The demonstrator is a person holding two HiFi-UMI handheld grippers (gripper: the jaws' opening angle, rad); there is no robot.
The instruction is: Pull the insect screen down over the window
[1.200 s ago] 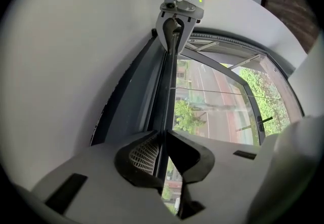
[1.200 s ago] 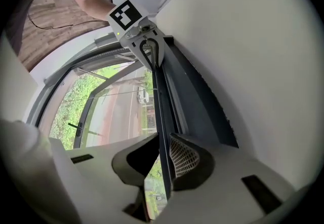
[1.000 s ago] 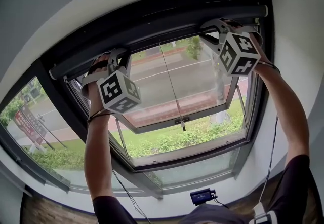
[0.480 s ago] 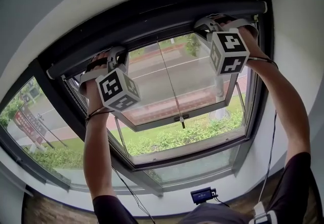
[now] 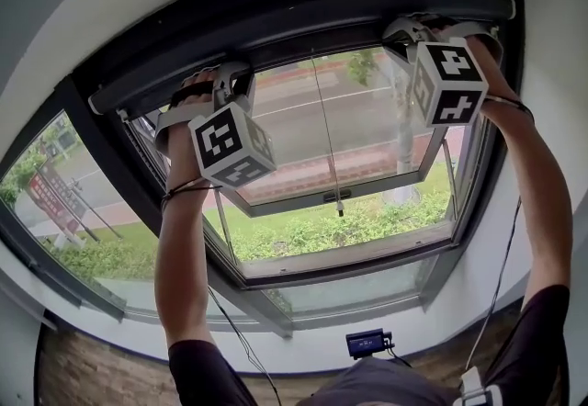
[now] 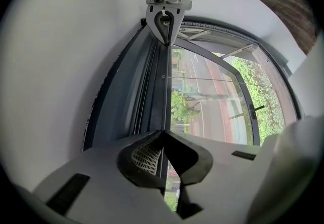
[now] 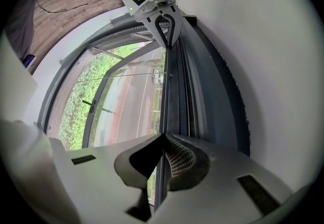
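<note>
Insect screen bar (image 5: 322, 26) runs along the very top of the window (image 5: 106, 174), tucked against the dark housing. The screen is not yet drawn down, and the glass below is uncovered from left to right. You have both arms raised to the bar.

Your left gripper (image 6: 163, 135) is on the left stretch of the bar. Its jaws are pressed together on the bar's thin dark lower lip, which runs straight out from between the tips toward the other gripper. Your right gripper (image 7: 163, 137) is on the right stretch, near the right end of the housing. Its jaws have just been closing and now pinch the same thin lip, with the ribbed pad flat against it. The two grippers are well apart, and each has its marker cube (image 5: 231, 143) turned toward you.

Between them a thin pull cord (image 5: 326, 129) hangs down the middle of the window. Its small dark end is near the lower rail of the tilted-out sash (image 5: 294, 204). Beyond the glass lie a road and a strip of green hedge (image 5: 367, 225). On the near sill below stands a small dark device (image 5: 366, 343) with a cable leading from it.
</note>
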